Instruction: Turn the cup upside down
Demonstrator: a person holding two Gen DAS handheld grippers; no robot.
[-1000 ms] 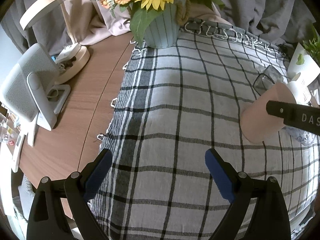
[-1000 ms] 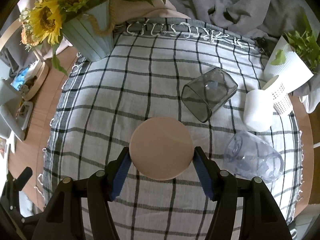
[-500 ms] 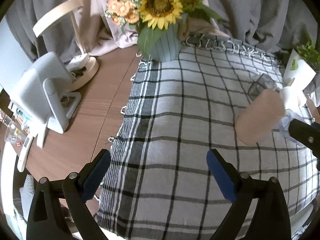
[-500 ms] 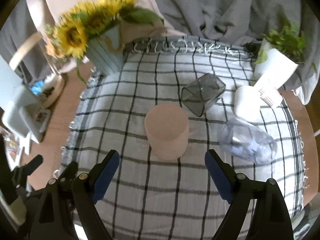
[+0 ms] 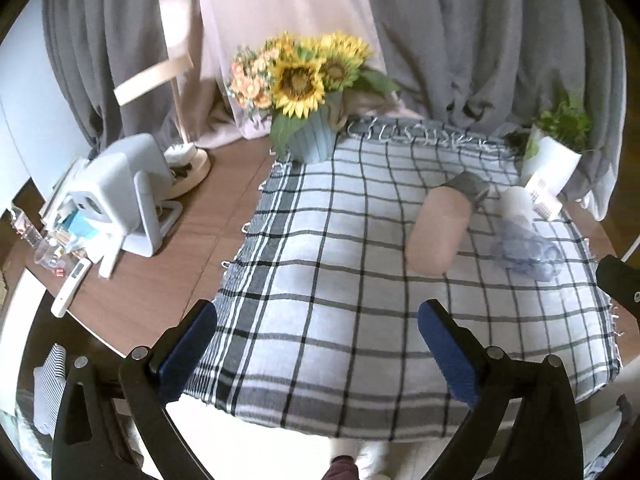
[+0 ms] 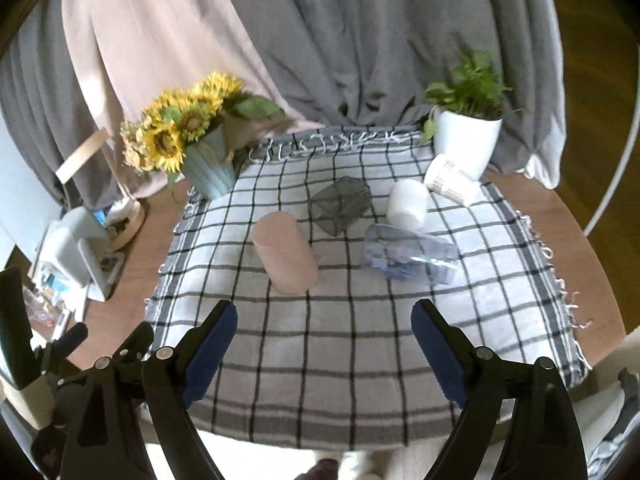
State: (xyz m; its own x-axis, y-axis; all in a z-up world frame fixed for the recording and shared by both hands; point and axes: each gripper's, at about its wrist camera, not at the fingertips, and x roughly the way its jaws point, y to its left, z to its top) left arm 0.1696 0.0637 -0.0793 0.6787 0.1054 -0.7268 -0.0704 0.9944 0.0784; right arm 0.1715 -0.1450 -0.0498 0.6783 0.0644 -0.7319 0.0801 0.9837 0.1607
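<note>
The right tongs (image 6: 324,338) hang wide apart with nothing between the blue pads (image 6: 210,342), held back over the near edge of the checked cloth (image 6: 360,360) that covers the round wooden surface (image 6: 576,216). The left tongs (image 5: 316,344) are just as wide and empty, above the cloth's near left part. Beyond the right tongs, well apart from them, the pink cup (image 6: 285,252) stands on the cloth with its closed flat end up, seen in the left view (image 5: 438,230) to the right of centre. Behind it lies a smoky grey square cup (image 6: 340,204) on its side, and to the right of the pink cup a clear bluish cup (image 6: 408,256) also lies on its side. A white cup (image 6: 407,204) stands behind the clear one, with a white perforated holder (image 6: 452,180) tipped over near the white planter (image 6: 468,144) of green leaves. At the cloth's far left corner is a ribbed blue vase of sunflowers (image 6: 188,136), and off the cloth to the left stands a small white heater-like device (image 5: 120,196)
</note>
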